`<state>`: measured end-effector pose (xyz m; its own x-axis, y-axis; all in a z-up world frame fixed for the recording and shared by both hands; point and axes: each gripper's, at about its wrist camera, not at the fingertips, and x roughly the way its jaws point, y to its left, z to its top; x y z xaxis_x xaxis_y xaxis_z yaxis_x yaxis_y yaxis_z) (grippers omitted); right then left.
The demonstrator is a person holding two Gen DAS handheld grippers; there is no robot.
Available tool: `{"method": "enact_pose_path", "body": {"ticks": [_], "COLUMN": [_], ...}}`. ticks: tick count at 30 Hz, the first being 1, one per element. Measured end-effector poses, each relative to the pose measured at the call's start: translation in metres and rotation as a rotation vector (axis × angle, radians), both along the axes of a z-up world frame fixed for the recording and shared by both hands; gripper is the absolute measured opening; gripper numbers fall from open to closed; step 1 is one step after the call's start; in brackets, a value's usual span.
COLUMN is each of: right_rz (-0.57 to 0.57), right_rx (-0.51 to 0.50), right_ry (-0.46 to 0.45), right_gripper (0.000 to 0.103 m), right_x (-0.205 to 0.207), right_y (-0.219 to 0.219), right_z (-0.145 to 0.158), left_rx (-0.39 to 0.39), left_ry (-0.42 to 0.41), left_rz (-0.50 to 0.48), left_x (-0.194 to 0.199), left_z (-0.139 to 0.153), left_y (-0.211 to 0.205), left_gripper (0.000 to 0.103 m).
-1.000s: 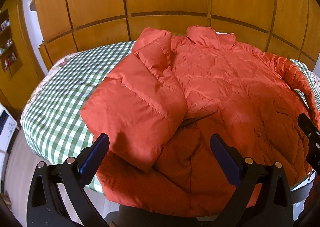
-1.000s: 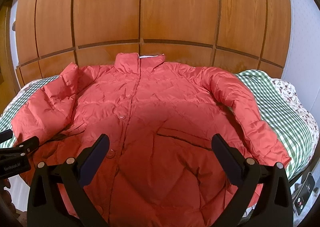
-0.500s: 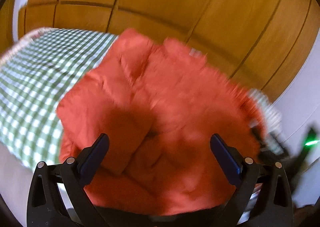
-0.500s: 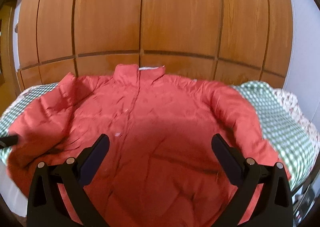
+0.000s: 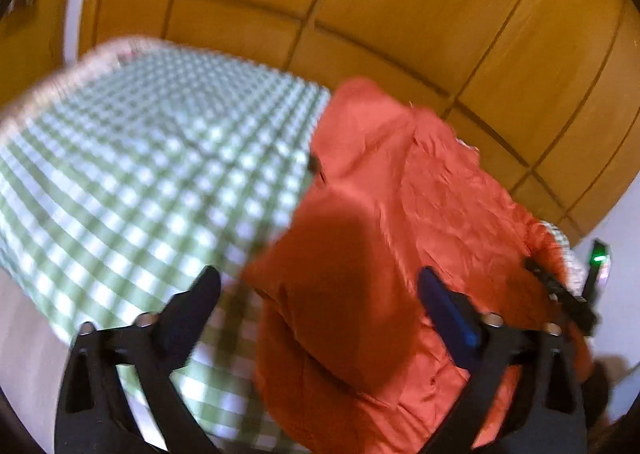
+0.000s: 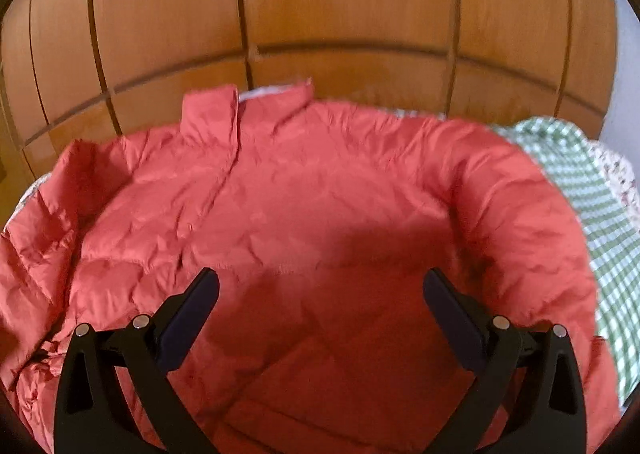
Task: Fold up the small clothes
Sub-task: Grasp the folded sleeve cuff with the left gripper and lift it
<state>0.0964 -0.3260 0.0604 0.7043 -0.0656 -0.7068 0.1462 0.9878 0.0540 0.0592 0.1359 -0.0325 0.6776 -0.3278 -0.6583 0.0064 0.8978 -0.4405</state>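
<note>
Across the middle of both views lies the red jacket (image 6: pixel 304 205), spread front-up on the bed (image 5: pixel 132 181) with its green checked cover, collar toward the wooden wardrobe (image 6: pixel 340 1) at the top of the frame. At lower centre of the left view my left hand-held gripper (image 5: pixel 320 294) has empty jaws that have just been closing partway, and the folded-in sleeve (image 5: pixel 336 286) lies between them, not yet pinched. At lower centre of the right view my right hand-held gripper (image 6: pixel 322 294) is spread wide with nothing in it, over the jacket's lower front.

I judge the sleeve on the left to be folded in already, and the sleeve (image 6: pixel 532 230) curving down the right side of the right view to be next. To do it well, I should pinch near the cuff, take only the sleeve's layers, lift low and lay it flat across the chest, since puffy fabric springs back.

No brand, label or writing can be read; the left view is blurred.
</note>
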Motion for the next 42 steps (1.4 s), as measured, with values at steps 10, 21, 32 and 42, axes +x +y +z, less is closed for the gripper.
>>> {"method": "enact_pose_path", "body": {"ticks": [10,21,32,42], "right_rz": [0.003,0.003,0.013,0.009], "right_rx": [-0.058,-0.045,0.032,0.015], "right_ry": [0.046,0.068,0.063,0.075], "right_gripper": [0.101,0.101,0.101,0.101], "right_x": [0.003,0.006,0.005,0.005], "right_y": [0.007,0.008,-0.001,0.002], "right_z": [-0.022,-0.028,-0.029,-0.031], "left_rx": [-0.088,0.086,0.152,0.270], "left_ry": [0.014,-0.169,-0.272,-0.229], "left_rz": [-0.002,0.185,0.031,-0.292], "left_x": [0.012,0.040,0.122,0.179], "left_z": [0.006,0.112,0.198,0.143], "left_y": [0.026,0.093,0.021,-0.154], "left_gripper": [0.010,0.009,0.009,0.009]}}
